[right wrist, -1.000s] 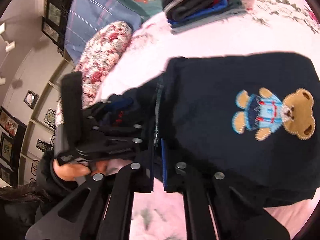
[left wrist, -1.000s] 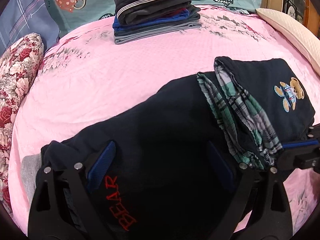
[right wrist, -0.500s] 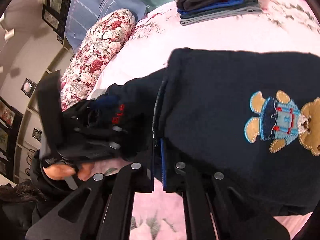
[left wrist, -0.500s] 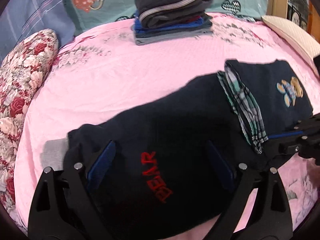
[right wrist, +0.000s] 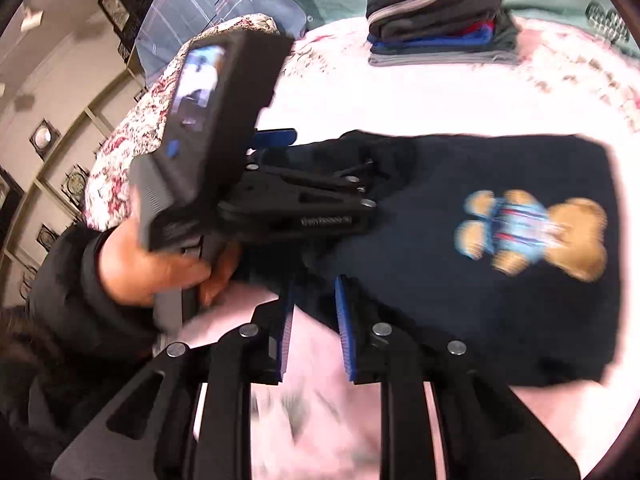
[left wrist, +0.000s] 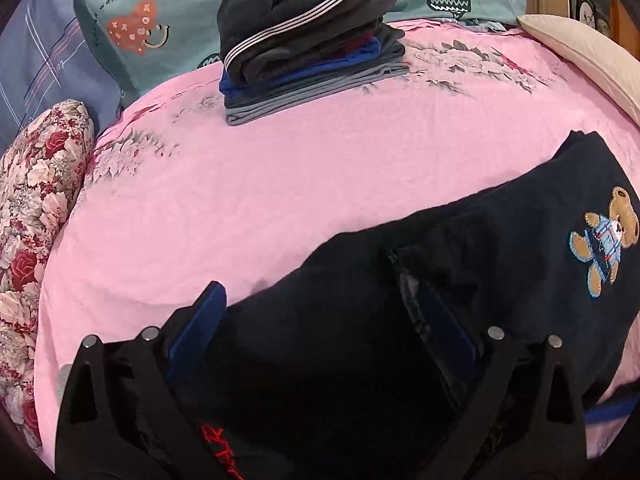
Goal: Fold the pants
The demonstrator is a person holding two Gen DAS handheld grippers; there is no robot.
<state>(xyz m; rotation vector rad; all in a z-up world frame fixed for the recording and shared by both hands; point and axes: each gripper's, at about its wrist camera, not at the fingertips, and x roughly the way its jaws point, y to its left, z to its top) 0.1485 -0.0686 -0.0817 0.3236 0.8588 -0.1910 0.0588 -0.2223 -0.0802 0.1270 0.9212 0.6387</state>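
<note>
On pink bedsheet (left wrist: 280,184), navy pants (left wrist: 500,248) between wide, opening left hand-held gripper (left wrist: 320,304), right hand-held gripper (right wrist: 314,292) opening

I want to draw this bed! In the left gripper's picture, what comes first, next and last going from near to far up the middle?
Dark pants → bare pink bedsheet → stack of folded clothes → teal pillow.

Pink floral sheet (left wrist: 248,200) spreads across the bed. Up at the head, a teal pillow (left wrist: 160,12) with heart prints, a blue plaid one (left wrist: 40,60) beside it. Floral cushion (left wrist: 36,208) on the left edge, cream cushion (left wrist: 588,56) far right. Framed pictures (right wrist: 44,136) line the beige wall (right wrist: 68,68).
</note>
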